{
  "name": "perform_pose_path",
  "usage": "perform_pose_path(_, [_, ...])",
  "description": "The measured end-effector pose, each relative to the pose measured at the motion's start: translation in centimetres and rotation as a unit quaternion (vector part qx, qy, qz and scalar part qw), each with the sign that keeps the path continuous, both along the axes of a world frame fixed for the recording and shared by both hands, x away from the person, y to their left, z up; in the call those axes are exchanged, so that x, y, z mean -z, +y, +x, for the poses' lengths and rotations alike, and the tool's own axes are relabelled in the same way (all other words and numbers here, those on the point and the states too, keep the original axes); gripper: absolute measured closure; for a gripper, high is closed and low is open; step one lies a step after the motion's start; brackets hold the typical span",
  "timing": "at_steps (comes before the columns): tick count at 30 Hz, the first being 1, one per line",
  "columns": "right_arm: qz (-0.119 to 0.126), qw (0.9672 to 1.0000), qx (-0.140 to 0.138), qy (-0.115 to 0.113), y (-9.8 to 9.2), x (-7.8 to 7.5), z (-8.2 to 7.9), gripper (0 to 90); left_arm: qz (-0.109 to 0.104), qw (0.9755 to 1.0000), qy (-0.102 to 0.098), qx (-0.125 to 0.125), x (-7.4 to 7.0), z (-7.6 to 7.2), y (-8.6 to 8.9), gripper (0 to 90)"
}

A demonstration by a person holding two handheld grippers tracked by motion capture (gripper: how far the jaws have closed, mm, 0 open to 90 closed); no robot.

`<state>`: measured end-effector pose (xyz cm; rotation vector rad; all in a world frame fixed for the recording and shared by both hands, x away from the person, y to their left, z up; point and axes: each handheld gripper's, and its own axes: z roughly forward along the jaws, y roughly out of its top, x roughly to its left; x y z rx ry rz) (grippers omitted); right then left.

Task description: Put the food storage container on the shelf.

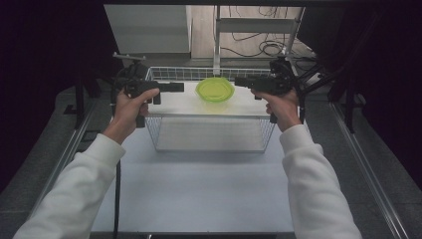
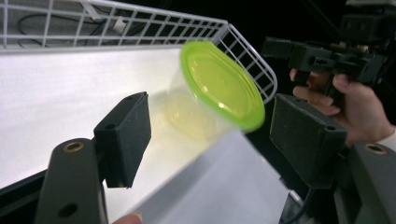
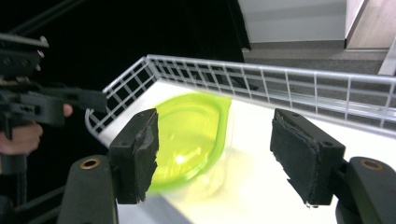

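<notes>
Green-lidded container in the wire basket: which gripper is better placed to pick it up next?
Slightly the left. The left gripper has both pads open around the container, while the right gripper has it beside its left pad. Neither touches it.

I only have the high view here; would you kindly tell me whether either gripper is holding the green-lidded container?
Observer: No. In the left gripper view, the left gripper stands open, its pads clear of the container.
Operator: Thank you. And the right one?
Observer: The right gripper is open too; the container shows past its left pad, not pressed between the pads.
Operator: Is the container's body visible below the lid?
Observer: Yes, a clear body shows under the green lid, resting on the white surface inside the wire basket.
</notes>
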<state>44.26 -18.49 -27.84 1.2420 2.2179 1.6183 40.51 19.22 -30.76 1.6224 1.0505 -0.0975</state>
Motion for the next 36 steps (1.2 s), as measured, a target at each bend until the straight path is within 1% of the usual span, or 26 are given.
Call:
perform_pose_path(2, [-0.008, 0.9999, -0.007, -0.002, -0.4, 0.3, -0.9, 31.6, 0.005, 1.0000, -0.003, 0.004, 0.2, -1.1, 0.1, 28.8])
perform_pose_path(3, [-0.008, 0.9999, -0.007, -0.002, -0.4, 0.3, -0.9, 31.6, 0.005, 1.0000, -0.003, 0.004, 0.2, -1.1, 0.1, 28.8])
perform_pose_path(4, [-0.013, 0.9998, -0.014, -0.008, -0.8, 0.7, -1.8, 31.3, 0.017, 0.9998, -0.006, -0.001, 0.6, -2.3, 0.2, 28.8])
perform_pose_path(5, [-0.013, 0.9998, -0.014, -0.008, -0.8, 0.7, -1.8, 31.3, 0.017, 0.9998, -0.006, -0.001, 0.6, -2.3, 0.2, 28.9])
perform_pose_path(6, [-0.017, 0.9996, -0.019, -0.013, -1.2, 1.3, -2.8, 31.0, 0.028, 0.9996, -0.009, -0.001, 0.9, -3.5, 0.3, 28.9])
perform_pose_path(8, [-0.024, 0.9992, -0.023, -0.020, -1.7, 1.9, -4.1, 30.3, 0.035, 0.9992, -0.017, -0.001, 1.4, -4.8, 0.5, 28.9])
perform_pose_path(10, [-0.031, 0.9987, -0.028, -0.029, -2.3, 2.7, -5.7, 30.2, 0.034, 0.9992, -0.021, 0.000, 2.2, -6.1, 0.8, 28.8])
perform_pose_path(12, [-0.039, 0.9980, -0.032, -0.038, -3.0, 3.7, -7.2, 30.2, 0.042, 0.9988, -0.023, 0.001, 3.2, -7.3, 1.0, 28.7])
perform_pose_path(14, [-0.037, 0.9980, -0.036, -0.038, -3.7, 4.9, -8.5, 30.2, 0.048, 0.9986, -0.022, 0.000, 4.5, -8.4, 1.2, 28.7])
perform_pose_path(15, [-0.037, 0.9980, -0.036, -0.038, -3.7, 4.9, -8.5, 30.2, 0.048, 0.9986, -0.022, 0.000, 4.5, -8.4, 1.2, 28.6])
perform_pose_path(16, [-0.035, 0.9980, -0.037, -0.037, -4.1, 5.5, -9.1, 30.1, 0.055, 0.9983, -0.019, -0.002, 5.3, -9.0, 1.3, 28.6])
perform_pose_path(17, [-0.038, 0.9980, -0.039, -0.032, -4.9, 6.7, -10.1, 30.0, 0.066, 0.9977, -0.015, -0.005, 6.5, -9.9, 1.4, 28.6])
perform_pose_path(19, [-0.038, 0.9982, -0.040, -0.024, -5.5, 8.0, -11.0, 30.0, 0.065, 0.9979, -0.005, -0.006, 7.9, -10.6, 1.5, 28.7])
perform_pose_path(21, [-0.037, 0.9984, -0.039, -0.017, -6.1, 9.4, -11.8, 30.0, 0.061, 0.9981, 0.009, -0.008, 9.2, -11.3, 1.7, 28.6])
perform_pose_path(25, [-0.048, 0.9981, -0.037, 0.001, -7.0, 12.4, -13.0, 30.0, 0.079, 0.9966, 0.023, -0.010, 11.4, -12.3, 1.9, 28.5])
perform_pose_path(27, [-0.057, 0.9977, -0.035, 0.013, -7.3, 13.9, -13.5, 30.0, 0.082, 0.9960, 0.033, -0.011, 12.6, -12.8, 2.0, 28.3])
perform_pose_path(28, [-0.059, 0.9975, -0.034, 0.019, -7.5, 14.6, -13.7, 30.0, 0.082, 0.9960, 0.033, -0.011, 12.6, -12.8, 2.0, 28.3])
perform_pose_path(29, [-0.062, 0.9972, -0.034, 0.026, -7.7, 15.4, -13.9, 30.0, 0.097, 0.9944, 0.039, -0.016, 13.7, -13.2, 2.1, 28.2])
perform_pose_path(31, [-0.074, 0.9957, -0.034, 0.045, -7.9, 16.7, -14.1, 29.6, 0.109, 0.9930, 0.039, -0.024, 14.8, -13.6, 2.2, 28.1])
perform_pose_path(33, [-0.077, 0.9950, -0.028, 0.057, -8.2, 17.7, -14.5, 29.6, 0.106, 0.9929, 0.044, -0.031, 16.0, -14.2, 2.2, 28.3])
perform_pose_path(34, [-0.078, 0.9949, -0.024, 0.060, -8.4, 18.2, -14.6, 29.6, 0.111, 0.9920, 0.054, -0.027, 16.6, -14.4, 2.2, 28.4])
perform_pose_path(35, [-0.078, 0.9949, -0.024, 0.060, -8.4, 18.2, -14.6, 29.6, 0.111, 0.9920, 0.054, -0.027, 16.6, -14.4, 2.2, 28.1])
perform_pose_path(36, [-0.080, 0.9949, -0.011, 0.059, -8.7, 18.8, -14.8, 29.8, 0.129, 0.9894, 0.065, -0.015, 17.6, -14.6, 1.9, 27.7])
